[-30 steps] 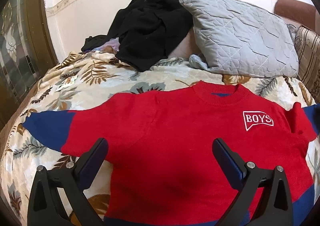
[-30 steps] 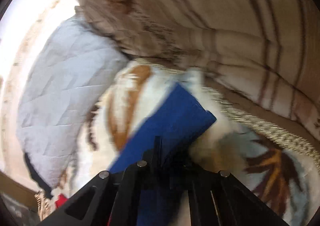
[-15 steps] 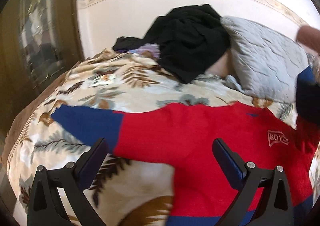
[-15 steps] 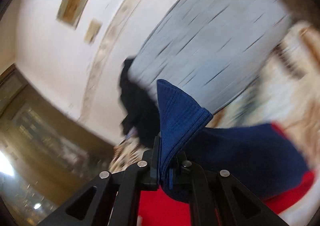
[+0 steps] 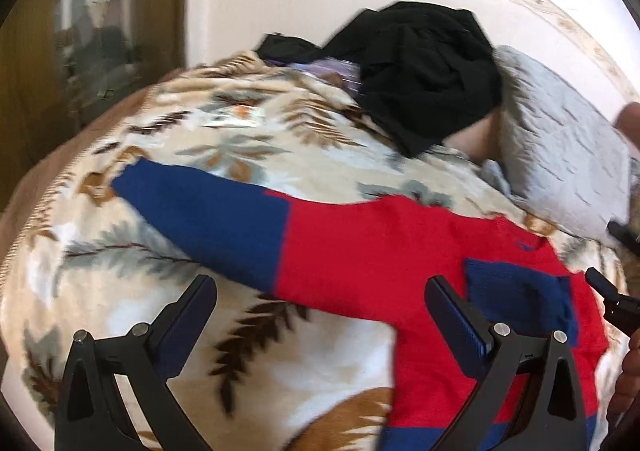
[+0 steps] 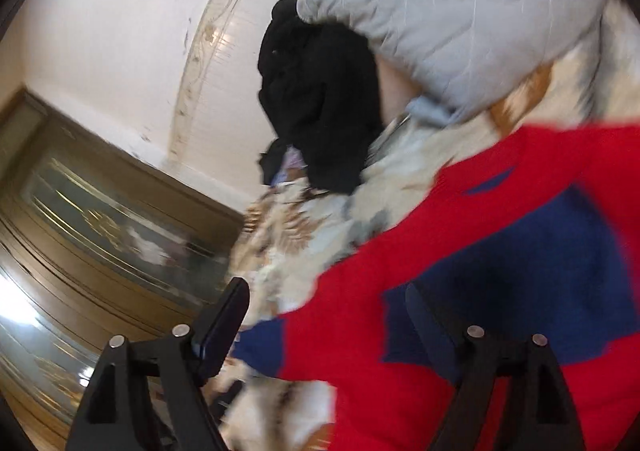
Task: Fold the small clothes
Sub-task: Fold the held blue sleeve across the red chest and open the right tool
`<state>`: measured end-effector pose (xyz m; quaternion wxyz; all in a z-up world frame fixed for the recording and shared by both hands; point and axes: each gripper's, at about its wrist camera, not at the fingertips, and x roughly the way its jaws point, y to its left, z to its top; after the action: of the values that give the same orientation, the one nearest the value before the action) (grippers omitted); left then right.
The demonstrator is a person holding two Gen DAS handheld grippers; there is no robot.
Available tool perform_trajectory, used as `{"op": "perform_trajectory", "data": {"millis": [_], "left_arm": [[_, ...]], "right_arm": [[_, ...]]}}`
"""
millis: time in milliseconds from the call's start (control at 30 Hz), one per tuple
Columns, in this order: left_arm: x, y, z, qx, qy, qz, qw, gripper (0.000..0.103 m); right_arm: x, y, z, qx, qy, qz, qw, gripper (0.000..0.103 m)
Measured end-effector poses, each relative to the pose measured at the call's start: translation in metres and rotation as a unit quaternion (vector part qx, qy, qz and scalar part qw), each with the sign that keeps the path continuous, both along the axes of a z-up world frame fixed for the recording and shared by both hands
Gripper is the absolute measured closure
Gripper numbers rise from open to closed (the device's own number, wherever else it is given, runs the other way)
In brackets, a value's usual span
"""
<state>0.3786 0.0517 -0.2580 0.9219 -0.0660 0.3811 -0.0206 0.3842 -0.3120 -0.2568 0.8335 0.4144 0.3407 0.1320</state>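
Observation:
A red sweater (image 5: pixel 380 251) with blue sleeves lies flat on the leaf-patterned blanket (image 5: pixel 224 123). One sleeve stretches out to the left, ending in a blue cuff (image 5: pixel 200 211). The other blue sleeve (image 5: pixel 516 299) is folded over onto the red chest (image 6: pixel 540 271). My left gripper (image 5: pixel 320 311) hovers open just above the outstretched sleeve and holds nothing. My right gripper (image 6: pixel 328 315) hangs over the folded sleeve; its jaws are opening and no cloth is between them. One right gripper finger (image 5: pixel 600 283) shows at the left wrist view's right edge.
A heap of black clothes (image 5: pixel 420 71) and a grey quilted pillow (image 5: pixel 560 155) lie at the head of the bed against the white wall. A wooden door with patterned glass (image 5: pixel 92 31) stands to the left. A hand (image 5: pixel 628 375) shows at the right edge.
The right gripper swung the blue sleeve across onto the sweater's chest and let it go, its jaws parting. The left gripper slid left toward the outstretched sleeve.

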Motion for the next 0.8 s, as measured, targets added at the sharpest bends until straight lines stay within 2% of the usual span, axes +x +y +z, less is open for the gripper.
{"op": "perform_trajectory", "data": {"millis": [67, 100, 167, 233, 367, 433, 567, 667, 800], "left_arm": [[0.002, -0.019, -0.002, -0.011, 0.006, -0.035, 0.9993, 0.0], [0.004, -0.03, -0.003, -0.021, 0.014, -0.054, 0.9982, 0.0], [0.01, -0.049, -0.008, -0.047, 0.034, -0.085, 0.9947, 0.0], [0.018, -0.066, -0.013, -0.073, 0.049, -0.106, 0.9905, 0.0], [0.035, -0.094, -0.027, -0.105, 0.083, -0.138, 0.9813, 0.021], [0.041, -0.104, -0.035, -0.106, 0.097, -0.145, 0.9789, 0.023], [0.049, -0.118, -0.046, -0.088, 0.106, -0.147, 0.9794, 0.023], [0.057, -0.127, -0.055, -0.081, 0.121, -0.147, 0.9785, 0.023], [0.065, -0.136, -0.07, -0.094, 0.142, -0.158, 0.9726, 0.023]], "right_arm": [[-0.017, -0.021, 0.005, -0.043, 0.006, -0.008, 0.999, 0.038], [-0.025, -0.028, 0.008, -0.058, 0.007, -0.011, 0.998, 0.042], [-0.047, -0.062, 0.005, -0.094, 0.012, -0.033, 0.995, 0.067], [-0.062, -0.093, -0.001, -0.093, 0.025, -0.06, 0.994, 0.067], [-0.094, -0.157, -0.027, -0.042, 0.044, -0.124, 0.99, 0.067], [-0.094, -0.172, -0.042, -0.018, 0.056, -0.14, 0.988, 0.067], [-0.085, -0.185, -0.071, 0.024, 0.081, -0.129, 0.988, 0.067], [-0.067, -0.177, -0.097, 0.046, 0.133, -0.091, 0.986, 0.066], [-0.062, -0.172, -0.095, 0.043, 0.13, -0.077, 0.988, 0.066]]}}
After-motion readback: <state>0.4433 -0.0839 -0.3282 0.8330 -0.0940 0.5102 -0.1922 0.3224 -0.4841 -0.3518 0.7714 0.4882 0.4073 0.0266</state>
